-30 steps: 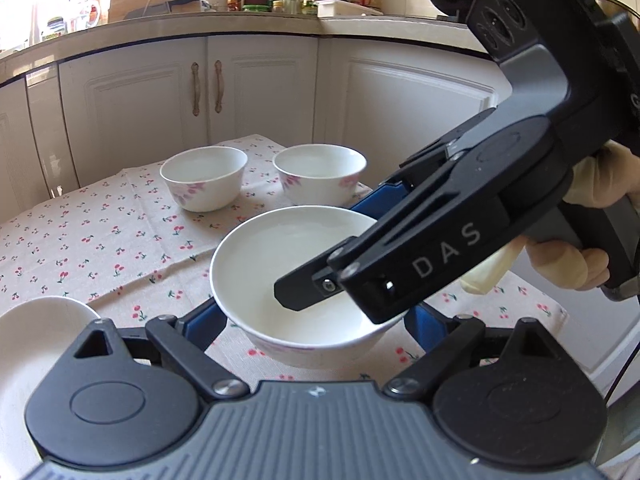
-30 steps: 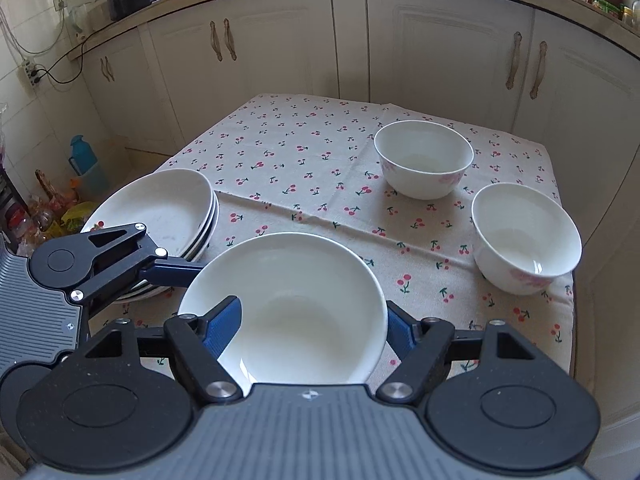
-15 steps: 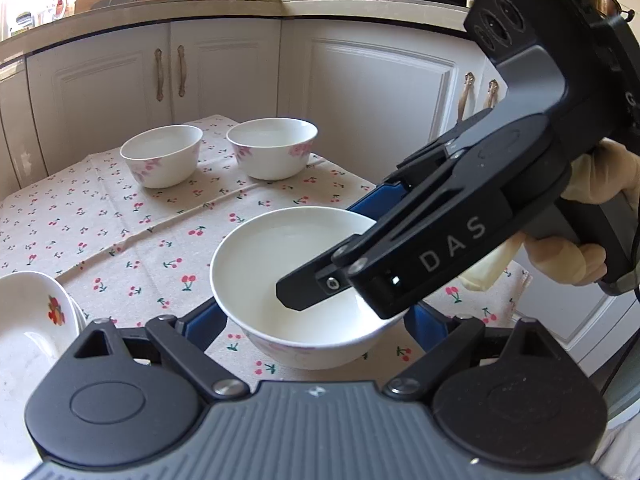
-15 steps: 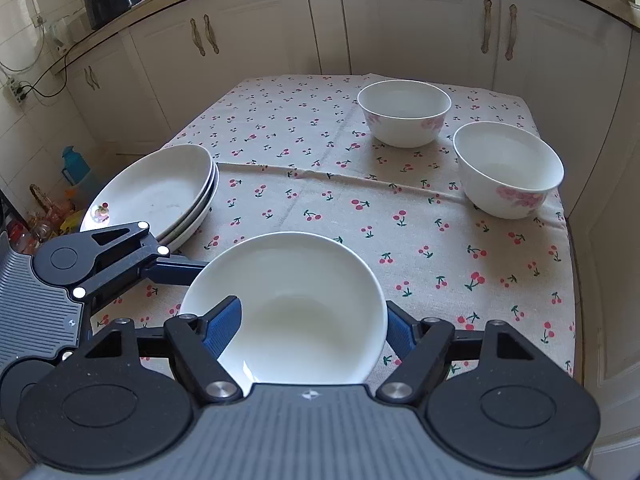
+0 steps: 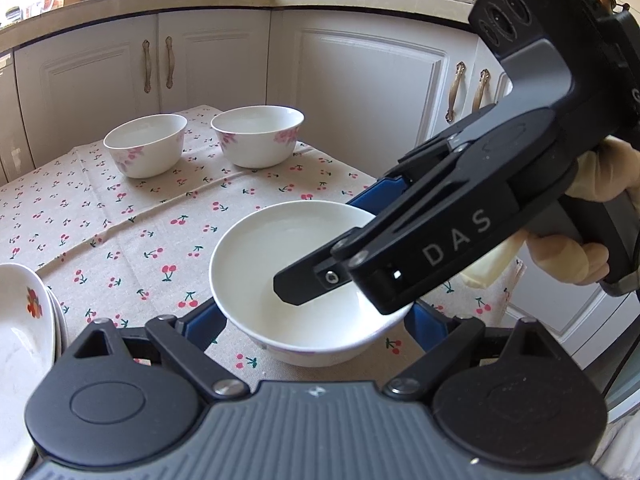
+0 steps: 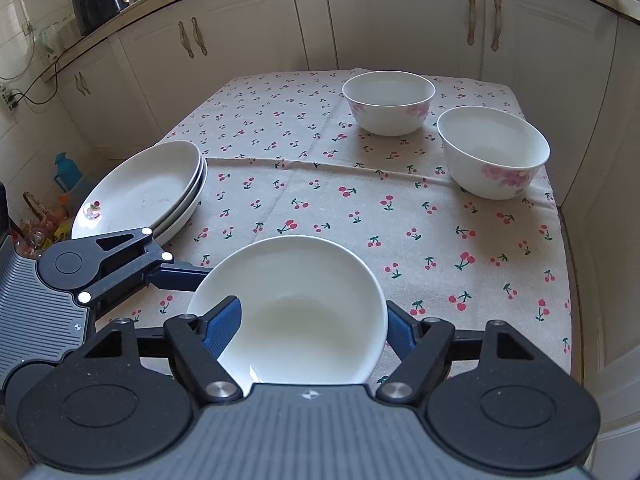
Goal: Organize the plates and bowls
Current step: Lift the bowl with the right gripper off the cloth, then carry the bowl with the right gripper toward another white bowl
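Note:
A plain white bowl (image 5: 288, 264) sits low over the cherry-print cloth at the table's near edge. My left gripper (image 5: 316, 320) is shut on its lower body, a blue pad against each side. In the right wrist view one of the left gripper's fingers (image 6: 176, 274) meets the bowl (image 6: 304, 300) from the left. My right gripper (image 6: 314, 328) straddles the rim with its jaws wide: one pad is inside, the other against the outer wall. It reaches in from the right (image 5: 320, 240). Two flowered bowls (image 6: 388, 100) (image 6: 494, 148) stand at the far end.
A stack of white plates (image 6: 140, 188) lies at the table's left edge and shows at the left in the left wrist view (image 5: 20, 320). A gloved hand (image 5: 592, 184) holds the right gripper. White cabinets (image 6: 400, 20) ring the table, and its right edge (image 6: 560, 240) drops off.
Both grippers shifted together with the white bowl still between them. The two flowered bowls now sit farther off in both views, and more of the plate stack shows. Neither gripper's jaws changed.

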Tool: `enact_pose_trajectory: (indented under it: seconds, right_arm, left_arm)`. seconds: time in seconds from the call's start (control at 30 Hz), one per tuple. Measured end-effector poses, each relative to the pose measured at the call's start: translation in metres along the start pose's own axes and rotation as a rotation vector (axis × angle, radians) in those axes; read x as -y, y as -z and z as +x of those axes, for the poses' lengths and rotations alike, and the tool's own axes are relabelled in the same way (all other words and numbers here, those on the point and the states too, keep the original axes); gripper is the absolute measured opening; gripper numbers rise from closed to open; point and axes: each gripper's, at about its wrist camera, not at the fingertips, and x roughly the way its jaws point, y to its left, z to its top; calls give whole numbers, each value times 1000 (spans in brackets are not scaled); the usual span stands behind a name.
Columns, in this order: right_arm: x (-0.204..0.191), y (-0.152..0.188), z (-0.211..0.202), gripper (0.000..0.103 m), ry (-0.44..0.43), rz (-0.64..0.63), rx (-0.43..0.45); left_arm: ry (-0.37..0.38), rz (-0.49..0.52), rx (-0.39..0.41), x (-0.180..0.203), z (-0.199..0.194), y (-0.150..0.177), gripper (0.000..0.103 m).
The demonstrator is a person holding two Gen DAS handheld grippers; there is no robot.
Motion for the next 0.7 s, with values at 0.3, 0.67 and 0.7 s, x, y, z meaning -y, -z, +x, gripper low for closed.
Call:
enact_pose_trajectory:
  seconds: [0.3, 0.67, 0.7]
  right_arm:
    - [-2, 1, 0, 81, 18, -13, 3]
    - [-4, 3, -5, 101, 41, -20, 58]
    - [-5, 3, -7, 102, 44, -26, 69]
  left_arm:
    - [7, 13, 5, -1, 2, 0, 94]
    - [30, 32, 19, -1, -3, 2, 100]
    - [28, 41, 18, 0, -5, 3, 100]
